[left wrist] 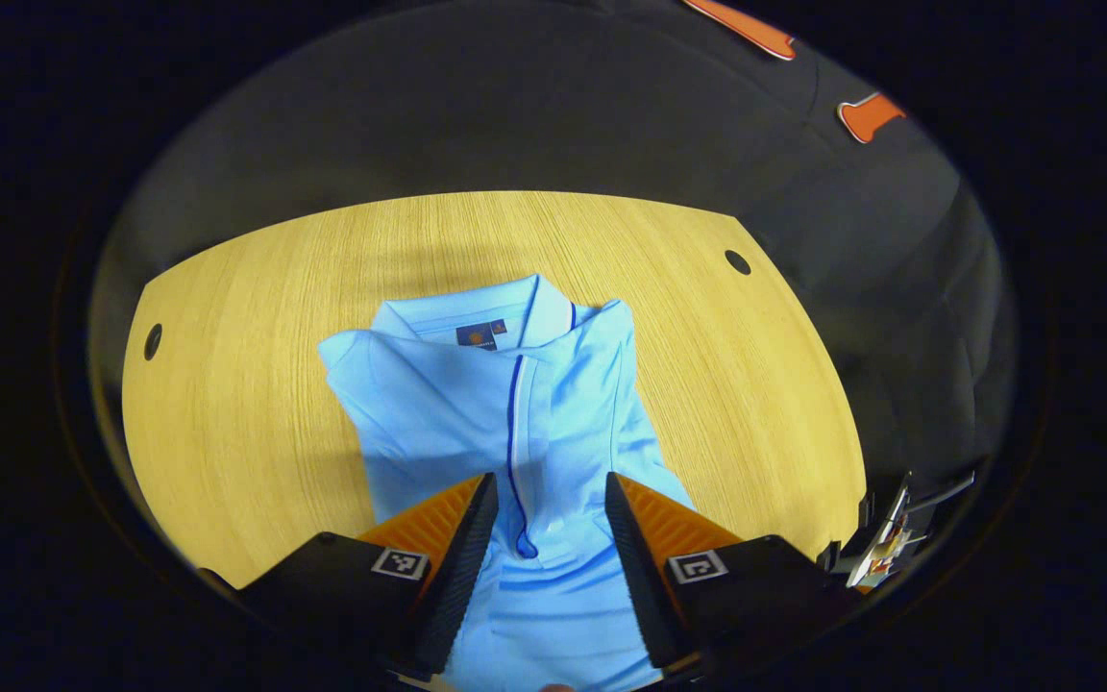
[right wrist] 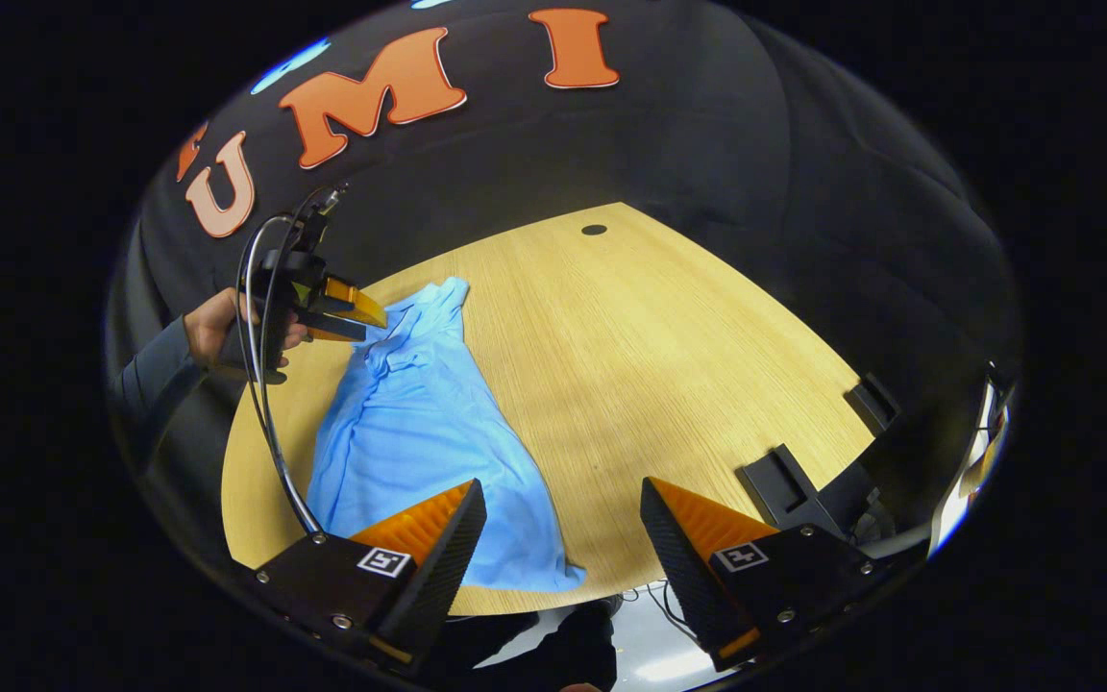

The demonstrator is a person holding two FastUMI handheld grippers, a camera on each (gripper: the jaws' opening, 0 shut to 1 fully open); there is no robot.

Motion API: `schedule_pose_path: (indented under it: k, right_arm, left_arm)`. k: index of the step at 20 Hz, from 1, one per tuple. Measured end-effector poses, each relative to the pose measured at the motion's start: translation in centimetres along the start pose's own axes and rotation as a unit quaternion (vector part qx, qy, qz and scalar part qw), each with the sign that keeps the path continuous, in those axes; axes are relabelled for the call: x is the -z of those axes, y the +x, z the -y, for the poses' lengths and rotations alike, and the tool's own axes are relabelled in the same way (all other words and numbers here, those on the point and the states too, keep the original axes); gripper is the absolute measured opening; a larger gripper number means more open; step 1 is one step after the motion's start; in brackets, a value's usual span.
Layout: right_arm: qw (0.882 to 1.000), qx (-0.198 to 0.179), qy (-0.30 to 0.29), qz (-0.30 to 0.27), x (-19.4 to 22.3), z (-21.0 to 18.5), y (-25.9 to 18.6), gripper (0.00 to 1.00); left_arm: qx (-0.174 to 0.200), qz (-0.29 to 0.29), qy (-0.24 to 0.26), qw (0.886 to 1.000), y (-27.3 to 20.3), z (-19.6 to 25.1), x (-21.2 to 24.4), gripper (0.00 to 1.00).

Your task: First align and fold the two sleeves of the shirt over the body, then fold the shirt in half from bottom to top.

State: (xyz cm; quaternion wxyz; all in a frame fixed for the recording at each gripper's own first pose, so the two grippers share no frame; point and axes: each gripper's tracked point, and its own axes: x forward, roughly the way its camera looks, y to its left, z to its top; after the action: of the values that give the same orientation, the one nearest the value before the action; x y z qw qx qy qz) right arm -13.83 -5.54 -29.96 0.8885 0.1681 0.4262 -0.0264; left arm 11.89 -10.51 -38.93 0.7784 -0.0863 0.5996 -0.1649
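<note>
A light blue polo shirt [left wrist: 438, 404] lies front up on the wooden table [left wrist: 227, 384], its collar at the far end and both sleeves lying in over the body. My left gripper [left wrist: 551, 478] hangs open just above the shirt's middle, one finger on each side of the dark blue placket. In the right gripper view the shirt [right wrist: 409, 423] stretches along the table's left side, and a hand holds the left gripper [right wrist: 352, 312] over it. My right gripper [right wrist: 563, 483] is open above the table's near edge, close to the shirt's hem corner, with nothing between its fingers.
The table [right wrist: 659, 365] has small round holes [left wrist: 737, 261] near its far corners. Black brackets [right wrist: 784, 481] sit at its right edge. A cable [right wrist: 265, 423] trails from the left gripper past the shirt. Bare wood lies to the right of the shirt.
</note>
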Motion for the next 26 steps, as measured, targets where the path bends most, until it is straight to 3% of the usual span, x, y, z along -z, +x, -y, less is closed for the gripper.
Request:
schedule_pose_path:
  k: [2,4,11,16,21,26]
  right_arm:
    - [1.000,-0.011,-0.015,-0.005,-0.2,0.0,0.8,0.99]
    - [0.999,-0.025,-0.033,-0.013,-0.1,-0.3,1.3,0.99]
    - [0.991,-0.072,-0.100,-0.061,2.2,-1.7,3.3,0.99]
    - [0.982,-0.099,-0.135,-0.090,3.8,-3.0,4.1,0.99]
    - [0.972,-0.097,-0.173,-0.128,6.2,-3.2,5.1,0.99]
    - [0.962,-0.095,-0.200,-0.160,8.5,-3.4,5.7,0.99]
  left_arm:
    - [-0.008,0.003,0.005,1.000,-1.8,-0.3,1.1,0.89]
    - [-0.015,0.006,0.005,1.000,-4.0,-0.6,2.7,0.92]
    - [-0.026,0.024,-0.012,0.999,-10.7,-1.5,11.2,0.93]
    - [-0.062,0.001,-0.026,0.998,-12.3,-2.6,19.9,1.00]
    - [-0.089,-0.030,-0.063,0.994,-13.4,-4.3,27.3,1.00]
    - [-0.107,-0.062,-0.088,0.988,-12.9,-5.0,31.2,0.99]
